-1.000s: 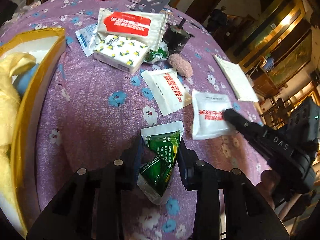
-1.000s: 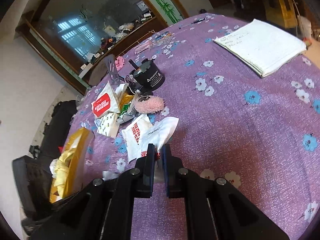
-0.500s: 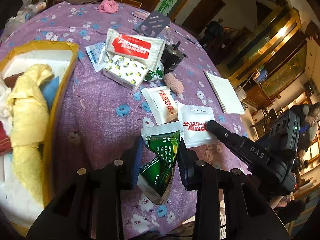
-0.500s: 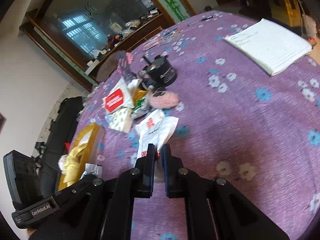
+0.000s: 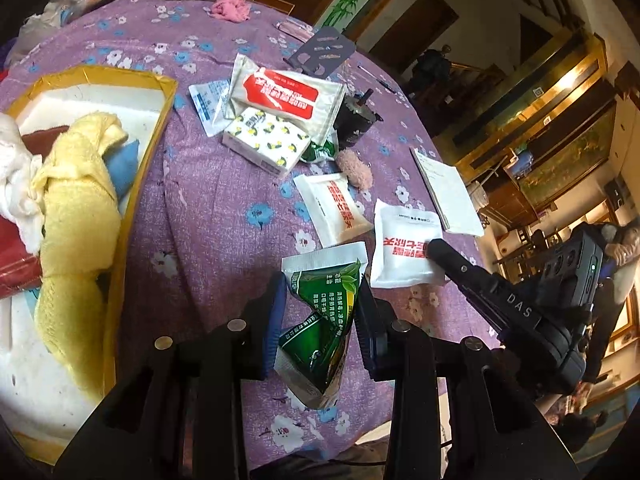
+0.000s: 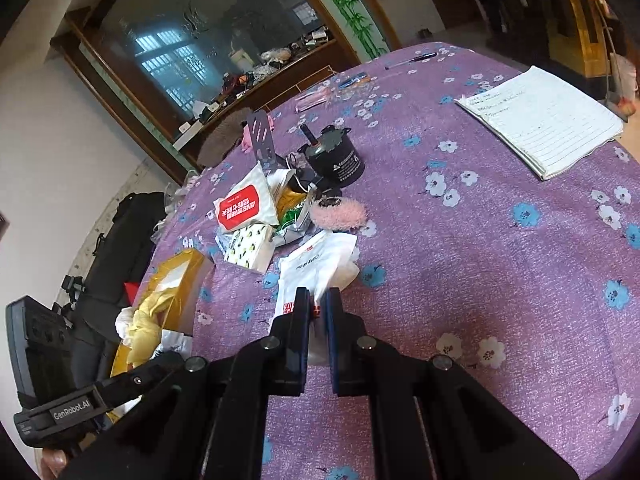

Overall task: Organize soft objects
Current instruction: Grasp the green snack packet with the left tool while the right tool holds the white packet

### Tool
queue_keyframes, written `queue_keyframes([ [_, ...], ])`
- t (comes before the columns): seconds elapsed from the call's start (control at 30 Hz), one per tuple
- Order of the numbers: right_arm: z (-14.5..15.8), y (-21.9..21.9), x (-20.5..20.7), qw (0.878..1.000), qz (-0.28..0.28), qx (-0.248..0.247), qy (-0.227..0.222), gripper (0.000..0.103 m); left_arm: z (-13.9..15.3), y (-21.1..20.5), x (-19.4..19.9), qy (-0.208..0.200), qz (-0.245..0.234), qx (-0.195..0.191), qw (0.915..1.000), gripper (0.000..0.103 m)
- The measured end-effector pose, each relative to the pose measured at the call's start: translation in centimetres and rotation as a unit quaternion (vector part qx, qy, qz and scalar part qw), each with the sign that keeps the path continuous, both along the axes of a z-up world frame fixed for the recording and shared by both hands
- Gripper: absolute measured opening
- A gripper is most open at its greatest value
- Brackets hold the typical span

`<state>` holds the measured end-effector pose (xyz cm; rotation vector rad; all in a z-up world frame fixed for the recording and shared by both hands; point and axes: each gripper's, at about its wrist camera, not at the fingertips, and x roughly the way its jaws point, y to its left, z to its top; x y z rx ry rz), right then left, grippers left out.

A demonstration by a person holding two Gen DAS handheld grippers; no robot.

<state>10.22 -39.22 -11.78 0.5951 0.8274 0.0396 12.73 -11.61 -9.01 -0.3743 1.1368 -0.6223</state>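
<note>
Two grippers, two catches. The left gripper (image 5: pixel 320 304) has its fingers clamped on a crumpled green sachet (image 5: pixel 322 320), lifted above the purple flowered tablecloth (image 5: pixel 208 216). Off to its left sits the gold-rimmed box (image 5: pixel 132 184), with a yellow towel (image 5: pixel 76 200) draped inside. Just right of it, the right gripper (image 6: pixel 318 308) pinches the edge of a white packet with red lettering (image 5: pixel 404 248); the packet looks raised off the cloth, though the view is too warped to be sure. Ahead of both lies a second white packet (image 5: pixel 334 208), and farther on a pink fuzzy piece (image 5: pixel 354 168) beside a lemon-print tissue pack (image 5: pixel 266 144).
</note>
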Motion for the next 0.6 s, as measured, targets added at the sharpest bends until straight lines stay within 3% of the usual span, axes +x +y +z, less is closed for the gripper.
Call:
queue_keyframes([
  [0.17,-0.8,0.1,0.0,1.000,0.001,-0.008,0.012,0.006,-0.9,-0.5,0.0,0.009,-0.004,0.005,0.9999,0.032],
  [0.27,-1.3,-0.1,-0.2,1.000,0.001,0.013,0.020,0.006,-1.3,-0.7,0.0,0.019,-0.012,0.006,0.9997,0.032],
  [0.6,-0.4,0.7,-0.3,1.000,0.005,-0.004,0.004,0.006,-1.0,0.1,-0.1,0.011,-0.005,0.009,0.9999,0.032],
])
